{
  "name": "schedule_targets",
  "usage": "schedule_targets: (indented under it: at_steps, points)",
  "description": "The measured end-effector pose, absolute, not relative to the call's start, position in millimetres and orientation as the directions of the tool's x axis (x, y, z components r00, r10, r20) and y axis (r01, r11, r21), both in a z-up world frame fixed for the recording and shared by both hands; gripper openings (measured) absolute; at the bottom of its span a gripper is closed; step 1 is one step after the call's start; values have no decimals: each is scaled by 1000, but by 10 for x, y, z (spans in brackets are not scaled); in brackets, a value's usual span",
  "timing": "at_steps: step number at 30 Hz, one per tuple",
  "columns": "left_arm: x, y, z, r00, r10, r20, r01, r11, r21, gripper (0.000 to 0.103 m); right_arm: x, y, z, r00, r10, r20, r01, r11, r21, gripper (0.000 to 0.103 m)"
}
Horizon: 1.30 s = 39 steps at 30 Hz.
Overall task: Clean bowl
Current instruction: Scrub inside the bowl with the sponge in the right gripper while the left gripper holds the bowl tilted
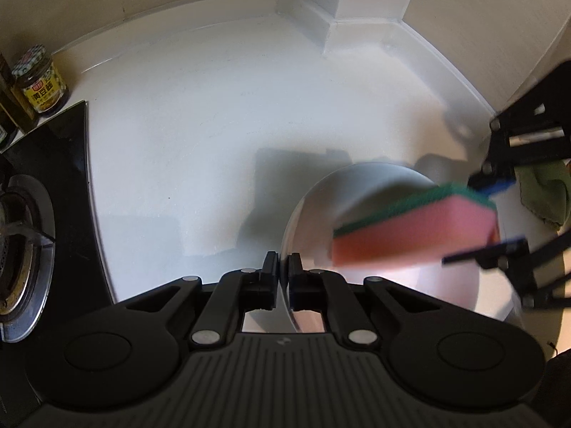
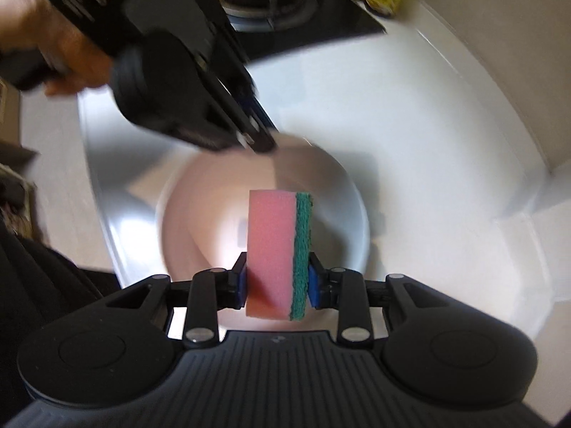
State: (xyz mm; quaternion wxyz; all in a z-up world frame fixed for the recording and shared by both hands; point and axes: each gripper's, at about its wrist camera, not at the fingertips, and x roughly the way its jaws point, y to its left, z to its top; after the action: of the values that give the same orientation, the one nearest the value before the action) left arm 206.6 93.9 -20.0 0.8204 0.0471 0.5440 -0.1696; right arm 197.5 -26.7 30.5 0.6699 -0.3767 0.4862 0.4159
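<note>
Scrubbing step: judged under way, the sponge being worked inside the bowl while the other claw steadied it.
Left gripper [image 1: 283, 278]: its jaws were pinched together on the near rim of the bowl [image 1: 314, 207], one finger outside the wall and one inside.
Right gripper [image 2: 277, 285]: clamped on the sponge [image 2: 278, 249], pink foam against one pad and the green scouring layer against the other.
Where the bowl was: on the white counter [image 1: 200, 135], to the right of the stove [image 1: 25, 235], its mouth open towards both cameras; whether it rested flat or was tipped up by the rim grip could not be told.
Sponge's long axis: it ran straight out from the right claw, forward along the fingers, its free end pointing down into the bowl's hollow.
Key relation: the bowl's inner wall lay directly ahead of and below the sponge; contact between them was lost in motion blur.
Nearer hand: the right one was over the hollow, the left held only the edge.
Next move, as a guess: sweep the free end round the inner wall.
Risk: a hard push might twist the rim out of the left grip.
Bystanders: a jar [image 1: 41, 82] by the wall, a green cloth [image 1: 542, 196] at far right.
</note>
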Motion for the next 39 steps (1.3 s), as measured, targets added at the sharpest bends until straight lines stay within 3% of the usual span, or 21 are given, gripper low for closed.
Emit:
schedule_targets:
  at_steps: [5,11,15,20,26,33,39]
  points:
    - [2074,943,-191,351,-229,-908,333,937,-108,2,1990,-205,295,210,241,-947,-920,376,-109,27]
    - [2089,937,-185,354,-230,-907,339,935,-105,2,1700,-100,291,207,257,-944,-964,215,-153,28]
    - [2071,927,-183,355,-231,-906,344,933,-103,2,1559,-96,270,173,188,-967,-985,56,-165,27]
    - [2079,928,-183,354,-230,-907,350,931,-100,2,1597,-89,206,275,99,-956,-961,16,-275,27]
    - [2058,942,-186,364,-233,-902,333,937,-108,3,1267,-64,284,194,116,-974,-977,-64,-202,27]
    - [1995,957,-189,405,-217,-888,253,960,-119,5,1000,-45,177,376,42,-926,-913,-156,-378,27]
    - [1847,1011,-196,431,-205,-879,176,974,-141,5,799,-27,160,443,39,-896,-867,-236,-439,27]
